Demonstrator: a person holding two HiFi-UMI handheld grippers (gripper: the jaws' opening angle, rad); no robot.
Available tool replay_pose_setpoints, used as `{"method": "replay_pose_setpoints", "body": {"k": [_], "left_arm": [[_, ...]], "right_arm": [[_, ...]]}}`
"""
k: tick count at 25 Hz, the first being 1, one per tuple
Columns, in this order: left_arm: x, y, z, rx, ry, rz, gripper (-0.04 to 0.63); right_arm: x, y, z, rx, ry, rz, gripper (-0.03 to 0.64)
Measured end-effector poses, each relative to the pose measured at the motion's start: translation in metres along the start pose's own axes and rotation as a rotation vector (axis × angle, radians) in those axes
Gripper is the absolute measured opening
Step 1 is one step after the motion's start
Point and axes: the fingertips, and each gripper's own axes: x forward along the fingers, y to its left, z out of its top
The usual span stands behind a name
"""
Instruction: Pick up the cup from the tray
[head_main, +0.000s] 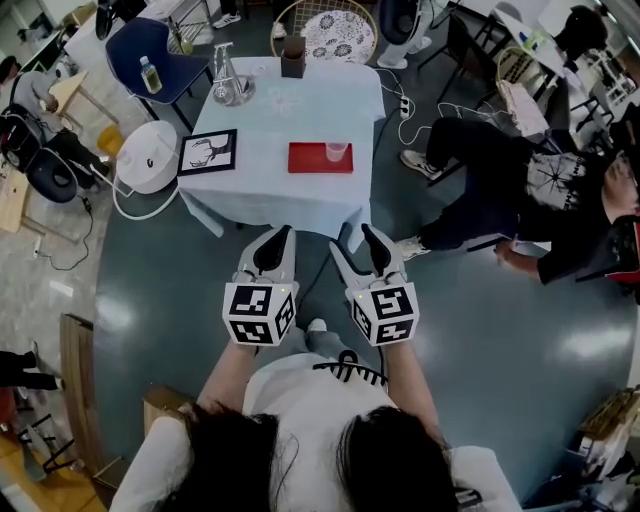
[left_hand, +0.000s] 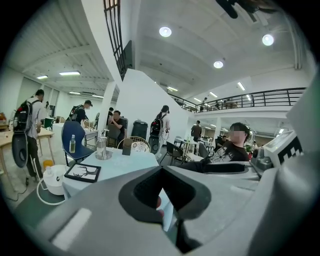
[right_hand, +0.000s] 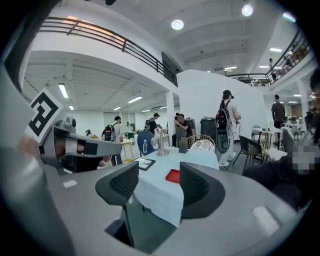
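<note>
The square counter (head_main: 268, 185) draped in pale blue cloth stands at twelve o'clock in the head view, well apart from both grippers. The grey left gripper (head_main: 282, 238) has its jaws pressed together on nothing. The grey right gripper (head_main: 351, 240) holds its jaws apart, empty. The flat red rectangular tray (head_main: 308, 160) lies toward the counter's five o'clock. The small clear plastic cup (head_main: 337, 151) stands upright at the tray's three o'clock end.

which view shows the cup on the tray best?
Head view: the cup stands unobstructed at the right end of the red tray. Right gripper view shows only part of the tray between its jaws, no cup visible. Left gripper view: its jaws hide the cup.
</note>
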Motion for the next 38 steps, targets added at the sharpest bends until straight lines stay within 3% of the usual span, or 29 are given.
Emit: {"method": "replay_pose_setpoints", "body": {"k": [11,15,38], "left_arm": [[0.017,0.018,0.011,0.019,-0.009,0.015,0.0],[0.032,0.036,0.012,-0.049,-0.005,0.01,0.0],[0.177,0.122,0.041,-0.004,0.085,-0.082,0.0]], "right_arm": [[0.024,-0.015,0.001,0.014,-0.009,-0.015,0.29],[0.042,-0.023,0.006,-0.001,-0.028,-0.046,0.368],[0.178,-0.085,0.027,0.046,0.053,-0.156,0.4]]}}
